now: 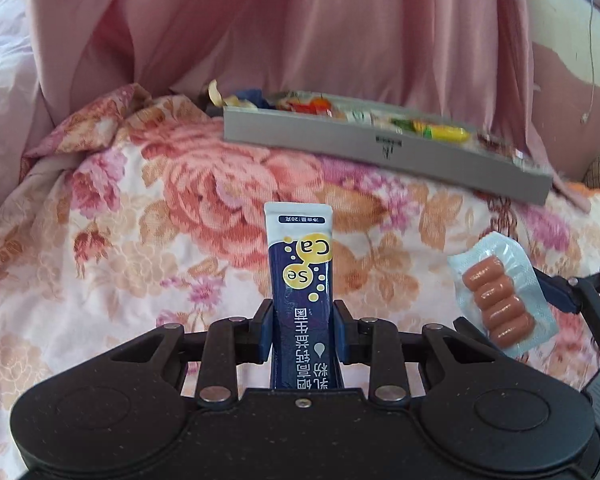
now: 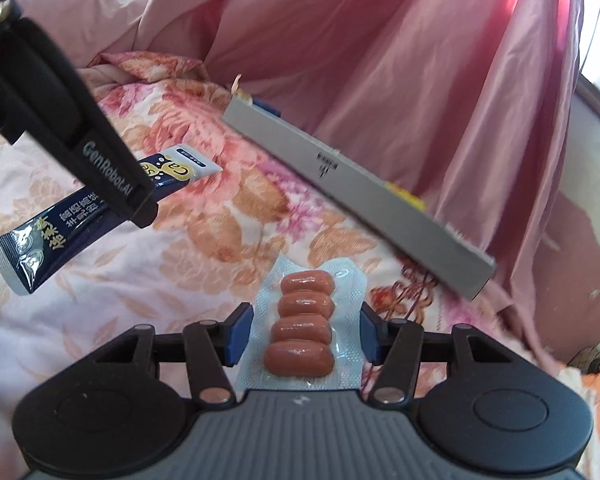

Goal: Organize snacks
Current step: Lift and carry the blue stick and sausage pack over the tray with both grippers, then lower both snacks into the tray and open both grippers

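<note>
A navy powder sachet [image 1: 300,276] is clamped by the left gripper [image 1: 302,330]; a sausage pack [image 2: 305,330] is clamped by the right gripper [image 2: 302,334], near the grey tray [image 1: 380,148].

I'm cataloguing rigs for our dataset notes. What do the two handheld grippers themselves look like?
The left gripper has a black speckled body with two round side housings, black linkage bars with silver rivets, and blue finger pads. White "GenRobot.AI" lettering runs along its side in the right wrist view. The right gripper matches, but its central panel is ribbed grey. No cables or sleeves show.
</note>
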Tool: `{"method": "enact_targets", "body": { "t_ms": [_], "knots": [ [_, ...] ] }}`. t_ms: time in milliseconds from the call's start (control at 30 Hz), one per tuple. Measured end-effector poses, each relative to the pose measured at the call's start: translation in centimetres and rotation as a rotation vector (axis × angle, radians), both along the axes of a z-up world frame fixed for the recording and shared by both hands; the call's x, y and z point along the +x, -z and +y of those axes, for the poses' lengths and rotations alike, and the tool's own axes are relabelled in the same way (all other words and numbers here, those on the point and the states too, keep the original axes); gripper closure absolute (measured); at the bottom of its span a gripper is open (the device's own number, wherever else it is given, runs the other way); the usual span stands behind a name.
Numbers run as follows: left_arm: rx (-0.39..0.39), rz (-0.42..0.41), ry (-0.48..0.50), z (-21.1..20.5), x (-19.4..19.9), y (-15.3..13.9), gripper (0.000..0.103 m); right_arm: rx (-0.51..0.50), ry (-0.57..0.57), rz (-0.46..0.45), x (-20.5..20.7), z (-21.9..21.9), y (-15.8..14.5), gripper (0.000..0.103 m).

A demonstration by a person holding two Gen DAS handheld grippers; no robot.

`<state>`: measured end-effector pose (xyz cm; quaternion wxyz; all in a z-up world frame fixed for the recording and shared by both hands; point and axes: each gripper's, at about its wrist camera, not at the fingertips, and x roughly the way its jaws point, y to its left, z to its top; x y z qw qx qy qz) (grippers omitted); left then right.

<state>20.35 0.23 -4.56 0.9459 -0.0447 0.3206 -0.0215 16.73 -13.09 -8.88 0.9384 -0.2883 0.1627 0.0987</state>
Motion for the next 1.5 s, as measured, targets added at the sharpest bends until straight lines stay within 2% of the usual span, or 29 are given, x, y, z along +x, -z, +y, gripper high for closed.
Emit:
{"method": "enact_targets", "body": {
  "t_ms": [300, 500, 700, 1033, 1200, 1500],
  "knots": [
    [-0.065, -0.113, -0.060, 0.6, 3.6, -5.1, 0.072, -0.023, -0.011, -0.246, 0.6, -0.6, -3.3, 0.043],
    [-0.058, -0.190, -0.061, -0.4, 7.6, -9.0, 0.071, -0.014, -0.007, -0.365, 3.9, -1.1, -5.3, 0.042],
    [-0.078, -0.212, -0.075, -1.6, 11.4, -10.7, 0.071, 0.007, 0.022, -0.453, 7.7, -2.1, -6.7, 0.041],
    [-0.071, -0.226, -0.074, -3.8, 16.1, -10.9, 0.071, 0.052, 0.087, -0.475, 12.1, -4.0, -7.3, 0.041],
    [-0.073, -0.209, -0.075, -4.7, 17.6, -10.4, 0.071, 0.074, 0.097, -0.440, 12.9, -4.4, -6.9, 0.040],
    [-0.083, -0.162, -0.097, -5.0, 19.4, -8.6, 0.071, 0.090, 0.098, -0.322, 14.6, -4.4, -6.1, 0.039]
  ]
}}
